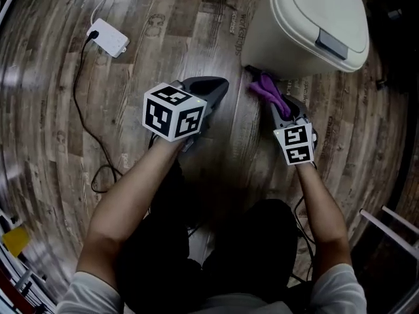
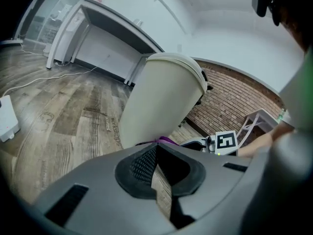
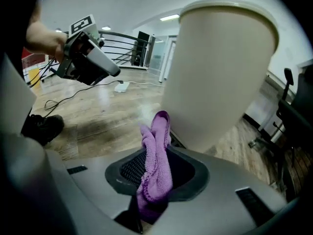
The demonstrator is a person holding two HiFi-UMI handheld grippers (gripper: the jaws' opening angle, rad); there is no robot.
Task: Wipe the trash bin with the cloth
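Wood floor point(image 1: 39, 77) w/ trash bin point(image 1: 308, 25) at far right. Right gripper point(image 1: 281, 108) pinches purple cloth point(image 1: 267, 89), bin wall straight ahead, v. close; left gripper point(image 1: 213, 87), tips together & empty, farther off.

The right gripper point(image 3: 155, 166) clamps a purple microfiber cloth point(image 3: 157, 136), whose folded end stands just beside the lower wall of a cream trash bin point(image 3: 220, 67). Upper left, a hand point(image 3: 45, 35) holds the left gripper point(image 3: 89, 58) above the wood-plank floor point(image 3: 98, 124).
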